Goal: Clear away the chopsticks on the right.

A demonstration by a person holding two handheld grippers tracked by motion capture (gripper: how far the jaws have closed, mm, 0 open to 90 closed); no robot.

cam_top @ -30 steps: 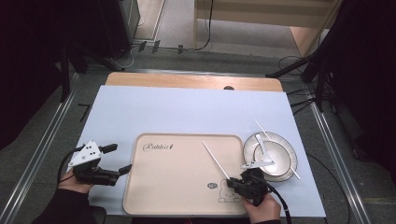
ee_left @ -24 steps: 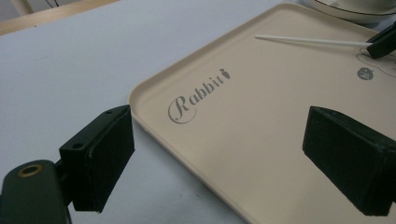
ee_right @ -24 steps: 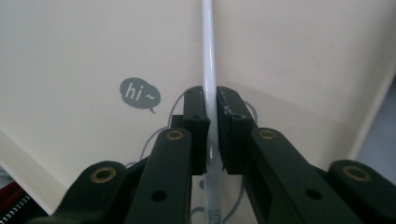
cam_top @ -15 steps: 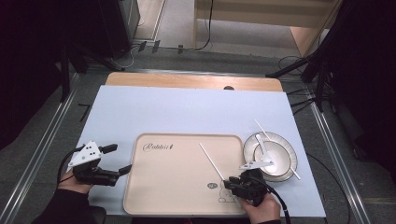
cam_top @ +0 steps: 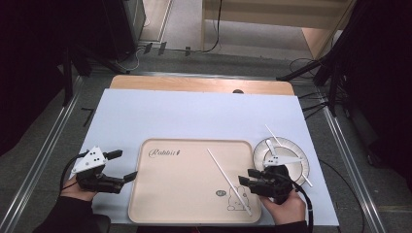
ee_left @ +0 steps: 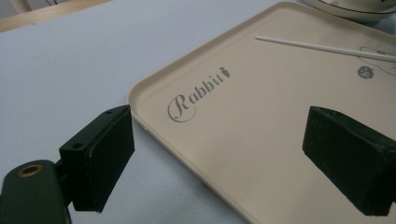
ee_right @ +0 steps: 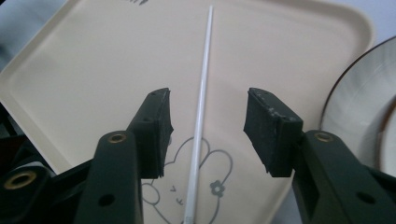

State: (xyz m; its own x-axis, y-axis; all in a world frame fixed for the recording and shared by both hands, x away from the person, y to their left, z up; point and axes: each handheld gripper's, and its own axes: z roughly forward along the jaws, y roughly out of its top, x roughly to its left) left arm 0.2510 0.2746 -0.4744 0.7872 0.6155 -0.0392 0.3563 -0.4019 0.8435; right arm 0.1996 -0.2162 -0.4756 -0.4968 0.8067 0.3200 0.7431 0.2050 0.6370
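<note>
Pale blue sheeting covers the counter [cam_top: 194, 116], with a dark floor and cable runs beyond its far edge.

1. Placement. A beige rectangular plastic tray printed with "Rabbit" lettering and a rabbit drawing [cam_top: 184, 194] sits at the near edge, within easy reach of both hands. 1 long white slender chopstick [cam_top: 228, 181] lies flat and diagonal on the tray's right half, its near end over the rabbit drawing. A round white ceramic plate with a dark rim [cam_top: 296, 158] stands just beside the tray's right edge and carries 2 further white sticks; judged from this, the work in hand is moving sticks from plate to tray.

2. Right gripper [cam_top: 248, 178]. Released. Its jaws have just been opening; the chopstick [ee_right: 200, 112] runs between them but neither pad touches it, and it rests on the tray [ee_right: 93, 70] on its own. The gripper hangs just above the stick's near end.

3. Left gripper [cam_top: 125, 166]. Released and empty, jaws spread wide, parked over the tray's left edge [ee_left: 154, 140], well apart from the chopstick [ee_left: 327, 46], apparently waiting
</note>
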